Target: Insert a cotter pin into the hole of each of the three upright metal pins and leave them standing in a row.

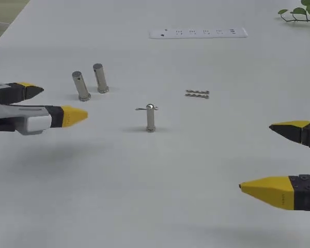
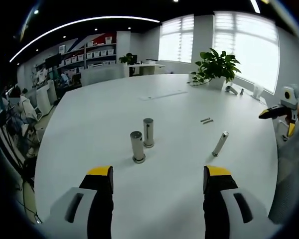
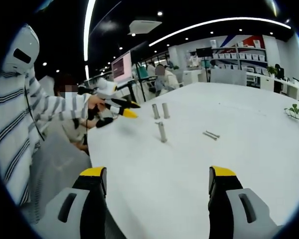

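While the left claw (image 1: 65, 103) gapes, a metal pin (image 1: 80, 86) stands near

Three upright metal pins (image 1: 80, 86), one fitted cotter pin (image 1: 143, 108), two loose cotter pins (image 1: 197, 94), one power strip (image 1: 198, 33)

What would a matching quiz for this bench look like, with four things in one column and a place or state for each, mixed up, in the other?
Column one:
1. lone metal pin
2. loose cotter pins
3. power strip
4. left gripper

Column two:
A. lying flat, side by side
B. jaws open, holding nothing
C. upright, with the inserted cotter pin through its top
D. white, farthest from the person

Pairs: 1-C, 2-A, 3-D, 4-B
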`<state>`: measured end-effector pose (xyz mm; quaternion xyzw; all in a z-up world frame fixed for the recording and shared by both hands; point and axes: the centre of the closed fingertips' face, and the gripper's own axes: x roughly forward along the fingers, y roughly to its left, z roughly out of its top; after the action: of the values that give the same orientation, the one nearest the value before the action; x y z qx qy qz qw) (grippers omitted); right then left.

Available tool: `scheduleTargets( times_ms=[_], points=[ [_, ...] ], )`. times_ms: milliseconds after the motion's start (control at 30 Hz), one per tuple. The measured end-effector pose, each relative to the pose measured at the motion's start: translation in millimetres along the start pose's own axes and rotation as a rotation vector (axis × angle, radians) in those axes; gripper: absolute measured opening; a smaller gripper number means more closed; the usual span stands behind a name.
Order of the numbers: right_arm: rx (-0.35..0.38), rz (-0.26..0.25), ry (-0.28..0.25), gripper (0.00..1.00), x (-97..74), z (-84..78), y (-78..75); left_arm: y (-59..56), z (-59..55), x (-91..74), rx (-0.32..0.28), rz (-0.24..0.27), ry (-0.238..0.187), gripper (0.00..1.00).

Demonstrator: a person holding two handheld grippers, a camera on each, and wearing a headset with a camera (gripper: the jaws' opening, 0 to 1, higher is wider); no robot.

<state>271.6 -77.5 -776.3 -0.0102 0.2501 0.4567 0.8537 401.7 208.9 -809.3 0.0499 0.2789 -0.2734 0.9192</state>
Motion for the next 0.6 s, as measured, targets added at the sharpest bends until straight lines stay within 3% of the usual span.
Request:
scheduleTargets(
  times_ms=[167,400,600],
  points=[
    [0.013,-0.015,-0.001,0.85,-2.7,-0.7,-0.9,3.5,1.7,15.5,0.025,-0.002,-0.010,0.63],
    [0.020,-0.035,-0.008,0.85,-6.6,1.4,-4.0,16.3,8.7,36.2,0.028,0.049,-0.019,0.55],
    [0.031,-0.052,-0.007,0.85,-8.9,-1.8,-5.6,20.8,14.7,50.6,-0.009,0.084,-0.037,0.48]
  ],
)
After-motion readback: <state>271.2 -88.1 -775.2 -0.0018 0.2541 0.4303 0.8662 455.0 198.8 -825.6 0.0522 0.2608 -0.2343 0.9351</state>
